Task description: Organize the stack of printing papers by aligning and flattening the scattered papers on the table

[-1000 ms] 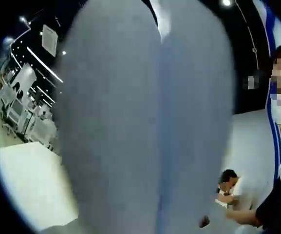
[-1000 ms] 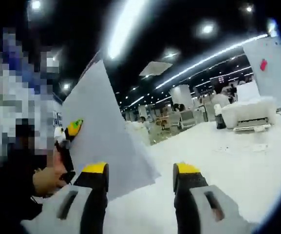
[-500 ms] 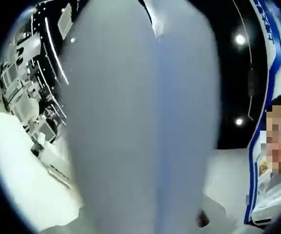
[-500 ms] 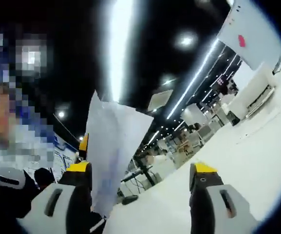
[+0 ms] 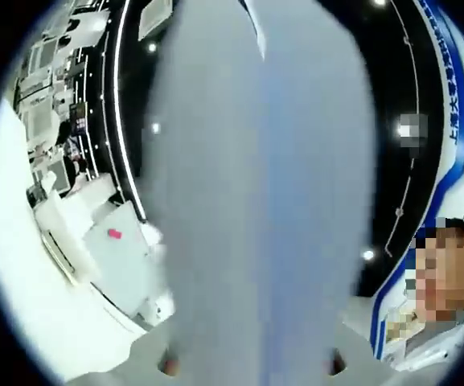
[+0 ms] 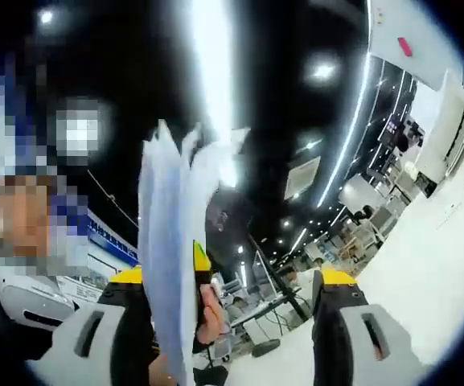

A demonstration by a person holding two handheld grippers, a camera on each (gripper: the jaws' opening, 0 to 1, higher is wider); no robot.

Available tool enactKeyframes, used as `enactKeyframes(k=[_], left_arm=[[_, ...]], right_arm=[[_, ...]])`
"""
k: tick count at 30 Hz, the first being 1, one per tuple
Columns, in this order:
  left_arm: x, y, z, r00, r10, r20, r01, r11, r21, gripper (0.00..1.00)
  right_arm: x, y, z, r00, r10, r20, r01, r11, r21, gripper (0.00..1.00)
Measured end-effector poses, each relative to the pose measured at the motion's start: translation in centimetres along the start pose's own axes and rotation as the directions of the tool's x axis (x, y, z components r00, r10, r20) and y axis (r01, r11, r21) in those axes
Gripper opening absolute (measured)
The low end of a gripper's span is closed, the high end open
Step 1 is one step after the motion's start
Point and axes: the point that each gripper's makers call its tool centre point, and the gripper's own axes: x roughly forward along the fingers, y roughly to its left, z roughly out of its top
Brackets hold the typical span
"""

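White printing papers stand on edge at centre-left of the right gripper view, apparently clamped by the left gripper; the right gripper gapes empty. Aligning looks underway, flattening remains.

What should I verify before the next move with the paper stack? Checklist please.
1. Left gripper's hold on the stack of white printing papers: ok. The sheets rise between its fingers in the left gripper view, and the yellow-tipped left gripper sits against them in the right gripper view.
2. Sheet edges aligned: not ok. The top corners fan apart in the right gripper view.
3. Right gripper ready to help: ok. Its yellow-tipped fingers are spread, nothing between them.
4. Stack resting on the white table: not ok. It is held upright, raised.
5. Landing spot below the stack: cannot tell, hidden by the sheets.
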Motion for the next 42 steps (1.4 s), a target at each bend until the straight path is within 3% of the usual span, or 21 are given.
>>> enactKeyframes(k=[6, 10, 17, 22, 26, 30, 34, 39, 42], left_arm=[[-1.1, 1.7, 0.1, 0.998, 0.059, 0.014, -0.059, 0.998, 0.013, 0.06], [-1.5, 2.4, 0.0, 0.996, 0.086, 0.015, -0.087, 0.996, 0.037, 0.06], [-1.8, 2.9, -0.2, 0.994, 0.103, 0.017, -0.104, 0.993, 0.047, 0.06], [-1.9, 3.2, -0.6, 0.992, 0.128, -0.004, -0.126, 0.986, 0.105, 0.06], [-1.9, 3.2, -1.3, 0.989, 0.132, -0.065, -0.12, 0.979, 0.167, 0.06], [-2.2, 3.3, -0.5, 0.988, 0.129, -0.089, -0.109, 0.974, 0.199, 0.14], [-2.7, 3.0, -0.2, 0.977, 0.124, -0.176, -0.07, 0.957, 0.283, 0.19], [-2.9, 2.0, 0.0, 0.967, 0.087, -0.24, -0.015, 0.958, 0.287, 0.19], [-2.9, 1.1, -0.5, 0.951, 0.046, -0.305, 0.039, 0.963, 0.267, 0.19]], right_arm=[[-0.4, 0.4, 0.2, 0.999, 0.026, -0.02, -0.026, 1.0, 0.003, 0.24], [-0.9, 0.2, 1.0, 0.999, 0.03, -0.011, -0.03, 0.999, 0.026, 0.2], [-1.3, -0.6, 1.2, 1.0, 0.0, -0.016, 0.001, 1.0, 0.01, 0.0], [-1.9, -1.6, 1.7, 0.998, -0.05, -0.035, 0.05, 0.999, 0.01, 0.0], [-2.8, -2.2, 2.6, 0.989, -0.121, -0.085, 0.111, 0.987, -0.116, 0.0], [-3.9, -2.1, 4.4, 0.984, -0.134, -0.114, 0.116, 0.982, -0.152, 0.0], [-5.1, -2.2, 5.8, 0.976, -0.146, -0.159, 0.12, 0.979, -0.165, 0.0], [-6.5, -1.8, 6.9, 0.957, -0.17, -0.237, 0.118, 0.968, -0.22, 0.0], [-7.1, -1.3, 7.6, 0.943, -0.182, -0.28, 0.113, 0.963, -0.244, 0.0]])
